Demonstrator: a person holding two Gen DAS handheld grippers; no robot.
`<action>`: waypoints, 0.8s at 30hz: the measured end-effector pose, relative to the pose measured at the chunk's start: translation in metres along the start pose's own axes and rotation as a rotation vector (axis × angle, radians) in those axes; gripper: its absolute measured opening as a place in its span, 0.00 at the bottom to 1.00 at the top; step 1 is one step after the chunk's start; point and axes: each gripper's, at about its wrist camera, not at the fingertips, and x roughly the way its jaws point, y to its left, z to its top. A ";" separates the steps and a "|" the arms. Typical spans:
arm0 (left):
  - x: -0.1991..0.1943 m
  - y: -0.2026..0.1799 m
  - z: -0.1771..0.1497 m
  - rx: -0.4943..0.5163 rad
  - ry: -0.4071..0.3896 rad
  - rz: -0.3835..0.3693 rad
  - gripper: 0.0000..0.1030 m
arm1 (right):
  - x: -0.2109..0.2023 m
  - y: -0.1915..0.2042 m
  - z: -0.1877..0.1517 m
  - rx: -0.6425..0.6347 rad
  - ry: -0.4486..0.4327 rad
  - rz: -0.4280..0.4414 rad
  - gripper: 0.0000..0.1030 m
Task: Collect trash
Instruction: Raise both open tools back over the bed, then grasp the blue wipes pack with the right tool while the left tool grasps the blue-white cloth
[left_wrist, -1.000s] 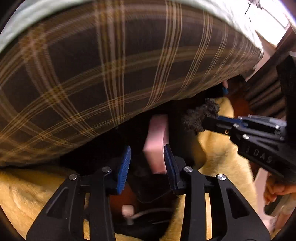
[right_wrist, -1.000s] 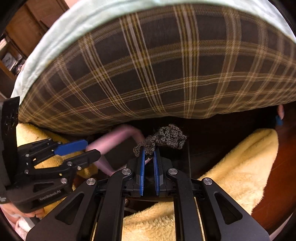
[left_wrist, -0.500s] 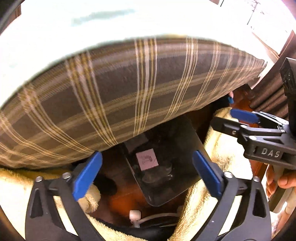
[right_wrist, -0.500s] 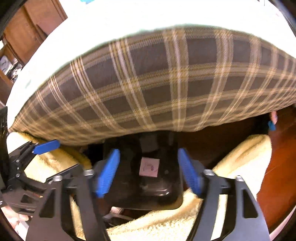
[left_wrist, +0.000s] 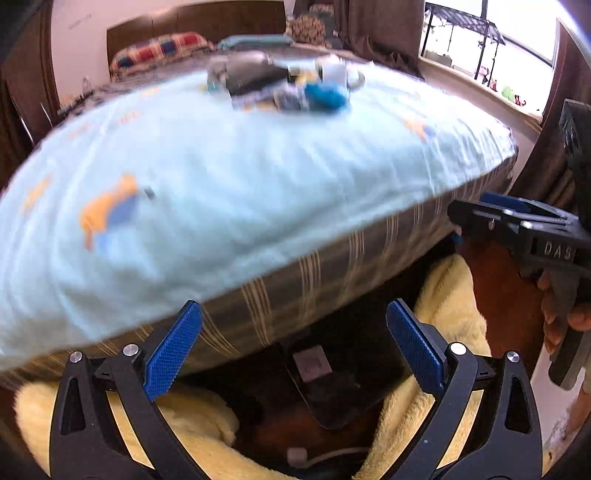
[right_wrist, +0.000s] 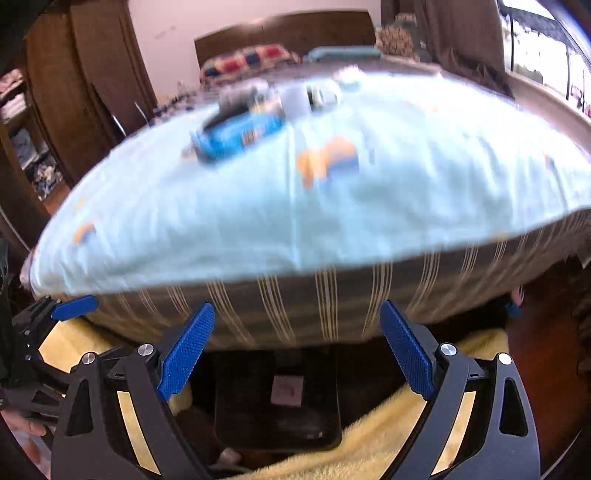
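Fingers (left_wrist: 173, 350) of both grippers spread, empty, the right's widening; black bin (right_wrist: 277, 402) holds pink scrap (right_wrist: 287, 390).

A home bedroom: a wide bed with pale blue printed sheet (left_wrist: 229, 177) fills the view, dark wooden headboard (left_wrist: 195, 22) and checked red-and-blue pillow (left_wrist: 159, 48) at twelve o'clock, bright window (left_wrist: 480, 40) at two o'clock

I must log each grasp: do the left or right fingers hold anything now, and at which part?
Nothing is held. The left gripper is wide open and empty; the right gripper is opening, nothing between its fingers.
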 end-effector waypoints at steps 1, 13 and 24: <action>-0.004 0.002 0.006 0.004 -0.017 0.010 0.92 | -0.002 0.001 0.005 -0.006 -0.014 -0.003 0.89; 0.000 0.040 0.068 -0.057 -0.106 0.072 0.92 | 0.033 0.025 0.085 -0.012 -0.085 -0.010 0.89; 0.025 0.043 0.096 -0.046 -0.121 0.114 0.92 | 0.105 0.027 0.128 0.088 0.039 -0.016 0.65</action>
